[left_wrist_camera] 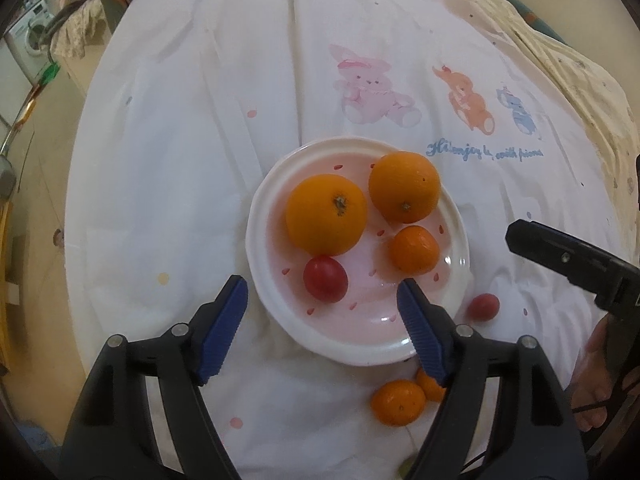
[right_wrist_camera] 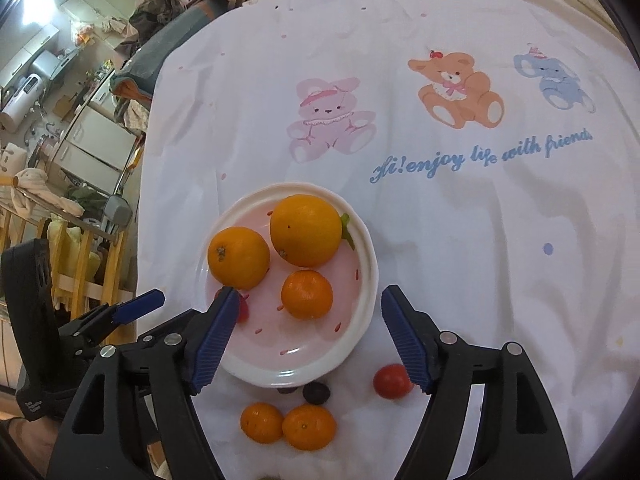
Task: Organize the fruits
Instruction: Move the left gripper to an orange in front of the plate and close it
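Both your left gripper and right gripper hang with jaws apart, gripping nothing, over the near rim of the plate (four fruits already sit in it); approach the two mandarins lying near you on the cloth squarely, one at a time

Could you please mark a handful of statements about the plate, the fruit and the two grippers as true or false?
1. The plate holds two large oranges and one small mandarin. True.
2. Both grippers are shut on fruit. False: the left gripper and the right gripper stand open, holding nothing.
3. Two mandarins lie on the cloth, near the plate. True.
4. Every red tomato is on the plate. False: one tomato lies on the cloth.
5. The plate is empty. False: fruit lies in it.
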Demonstrator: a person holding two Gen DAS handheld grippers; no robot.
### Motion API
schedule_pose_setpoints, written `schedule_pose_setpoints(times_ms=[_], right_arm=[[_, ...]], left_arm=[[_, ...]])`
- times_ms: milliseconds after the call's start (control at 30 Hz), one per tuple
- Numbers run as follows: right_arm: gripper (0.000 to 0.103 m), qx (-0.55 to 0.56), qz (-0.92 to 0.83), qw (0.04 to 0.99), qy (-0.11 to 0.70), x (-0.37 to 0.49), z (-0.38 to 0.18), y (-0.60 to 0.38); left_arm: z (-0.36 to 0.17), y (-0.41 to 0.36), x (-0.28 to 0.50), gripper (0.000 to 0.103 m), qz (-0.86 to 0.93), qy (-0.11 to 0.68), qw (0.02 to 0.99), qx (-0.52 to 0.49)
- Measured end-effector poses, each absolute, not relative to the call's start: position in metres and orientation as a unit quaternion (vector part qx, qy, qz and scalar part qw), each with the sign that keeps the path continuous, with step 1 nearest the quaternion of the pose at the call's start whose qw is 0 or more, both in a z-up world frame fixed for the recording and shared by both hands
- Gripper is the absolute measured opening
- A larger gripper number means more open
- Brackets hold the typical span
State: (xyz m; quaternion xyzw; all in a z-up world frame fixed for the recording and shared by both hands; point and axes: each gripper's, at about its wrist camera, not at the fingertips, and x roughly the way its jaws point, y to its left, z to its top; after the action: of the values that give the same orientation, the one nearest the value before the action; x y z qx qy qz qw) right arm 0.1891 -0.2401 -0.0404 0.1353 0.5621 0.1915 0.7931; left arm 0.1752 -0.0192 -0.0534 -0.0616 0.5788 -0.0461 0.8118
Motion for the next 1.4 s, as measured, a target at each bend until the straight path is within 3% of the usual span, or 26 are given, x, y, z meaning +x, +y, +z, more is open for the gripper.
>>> schedule_pose_setpoints(times_ms=[767,1267,1400], right_arm=[[0.08,0.198,0.144,0.801,0.547,0.108,-0.028,-0.287],[0.08,0.266,0.096,0.771,0.57,0.102,-0.052,-0.305],[0.08,0.265,0.092,0.768,0.575,0.104,-0.055,-0.305]], left_arm=[[-0.044,-0.014,0.109,0.074,-0.061,0.57,0.814,-0.09],[-0.073,-0.018,0.098,0.073,-0.058,0.604,0.787,-0.109],[-0.089,-0.042,0.098,0.068,-0.085,0.627,0.769,-0.092]])
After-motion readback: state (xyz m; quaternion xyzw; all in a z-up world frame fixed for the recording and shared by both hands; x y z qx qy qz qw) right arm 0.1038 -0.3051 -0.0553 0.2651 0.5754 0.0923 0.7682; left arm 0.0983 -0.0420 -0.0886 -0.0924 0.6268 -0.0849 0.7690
